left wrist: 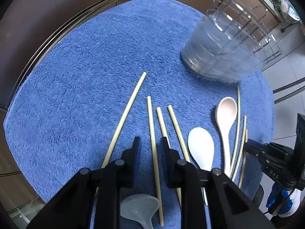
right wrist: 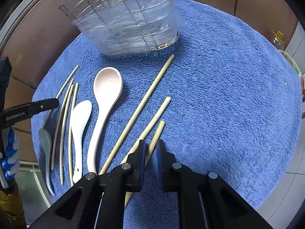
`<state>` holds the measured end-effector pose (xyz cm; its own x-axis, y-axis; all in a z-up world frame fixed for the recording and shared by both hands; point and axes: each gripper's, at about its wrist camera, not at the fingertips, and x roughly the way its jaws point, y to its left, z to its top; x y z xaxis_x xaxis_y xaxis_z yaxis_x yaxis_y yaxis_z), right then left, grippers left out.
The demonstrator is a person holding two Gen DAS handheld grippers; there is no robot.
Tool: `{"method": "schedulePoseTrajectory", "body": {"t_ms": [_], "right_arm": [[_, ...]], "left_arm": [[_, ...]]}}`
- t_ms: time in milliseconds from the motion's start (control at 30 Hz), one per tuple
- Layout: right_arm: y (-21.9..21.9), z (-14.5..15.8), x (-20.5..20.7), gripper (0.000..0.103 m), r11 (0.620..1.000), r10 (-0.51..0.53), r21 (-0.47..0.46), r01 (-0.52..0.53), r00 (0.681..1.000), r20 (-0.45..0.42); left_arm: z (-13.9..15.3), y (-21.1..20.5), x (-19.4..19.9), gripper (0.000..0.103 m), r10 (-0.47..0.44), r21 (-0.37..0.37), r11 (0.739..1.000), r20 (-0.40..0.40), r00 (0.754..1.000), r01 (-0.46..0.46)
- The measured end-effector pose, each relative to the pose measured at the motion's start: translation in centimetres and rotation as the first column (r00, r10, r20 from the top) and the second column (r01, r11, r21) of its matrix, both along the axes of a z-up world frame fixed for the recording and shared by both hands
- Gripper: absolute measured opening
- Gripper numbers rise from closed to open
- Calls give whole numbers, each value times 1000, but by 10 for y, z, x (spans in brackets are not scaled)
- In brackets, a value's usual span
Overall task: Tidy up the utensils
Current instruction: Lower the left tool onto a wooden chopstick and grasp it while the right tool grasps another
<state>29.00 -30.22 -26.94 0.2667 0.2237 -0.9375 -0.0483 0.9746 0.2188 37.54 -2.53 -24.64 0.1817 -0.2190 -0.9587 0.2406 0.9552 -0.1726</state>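
While both jaws stand narrowly apart, left gripper (left wrist: 151, 145) straddling chopstick (left wrist: 153, 152), right gripper (right wrist: 151, 148) straddling another chopstick (right wrist: 154, 139), unpinched.

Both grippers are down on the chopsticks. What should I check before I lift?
1. Left gripper straddles only the target chopstick: ok.
2. Left pads pressing it: not ok, a gap shows on each side.
3. Right gripper around the rightmost chopstick: ok.
4. Right pads gripping it: cannot tell; the jaws are nearly closed.
5. Holder upright on the towel: ok.
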Motion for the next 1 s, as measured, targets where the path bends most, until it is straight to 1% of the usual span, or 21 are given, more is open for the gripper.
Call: {"method": "schedulePoseTrajectory", "body": {"t_ms": [133, 167, 267, 367, 567, 700, 767, 833, 867, 933, 1000], "right_arm": [[6, -3, 0, 10, 999, 20, -36, -20, 1000, -9], [15, -5, 7, 10, 999, 21, -46, -21, 1000, -12], [12, -4, 5, 10, 998, 20, -55, -21, 1000, -22], [2, -2, 7, 10, 998, 25, -50, -27, 999, -36], [-1, -2, 21, 10, 999, 29, -36, -31, 998, -64], [-2, -5, 32, 9, 1000, 25, -15, -26, 997, -79], [-5, -2, 35, 9, 999, 29, -12, -30, 996, -79], [-9, -1, 35, 9, 1000, 24, -6, -25, 997, -74], [-4, -3, 41, 9, 1000, 20, -1, -20, 997, -71], [-6, 0, 37, 8, 1000, 21, 17, -20, 998, -59], [-9, 7, 32, 8, 1000, 21, 24, -20, 999, -36]], "left_arm": [[-7, -6, 5, 16, -1, 18, 1000, -16, 1000, 2], [-8, -8, 7, 15, -1, 19, 1000, -19, 1000, 2], [-15, -20, 15, 15, -1, 31, 1000, -35, 999, 2], [-19, -32, 22, 15, 0, 42, 999, -42, 999, 2], [-23, -45, 31, 15, 4, 82, 997, -59, 998, 1], [-26, -55, 38, 9, 24, 106, 994, -60, 998, -17], [-25, -53, 39, 4, 40, 97, 995, -61, 997, -34], [-24, -48, 37, 4, 53, 75, 996, -61, 997, -48], [-23, -46, 36, 4, 60, 64, 996, -54, 997, -56], [-18, -42, 32, 4, 70, 44, 997, -34, 997, -69], [-9, -36, 24, 4, 82, -4, 997, -11, 997, -82]]}}
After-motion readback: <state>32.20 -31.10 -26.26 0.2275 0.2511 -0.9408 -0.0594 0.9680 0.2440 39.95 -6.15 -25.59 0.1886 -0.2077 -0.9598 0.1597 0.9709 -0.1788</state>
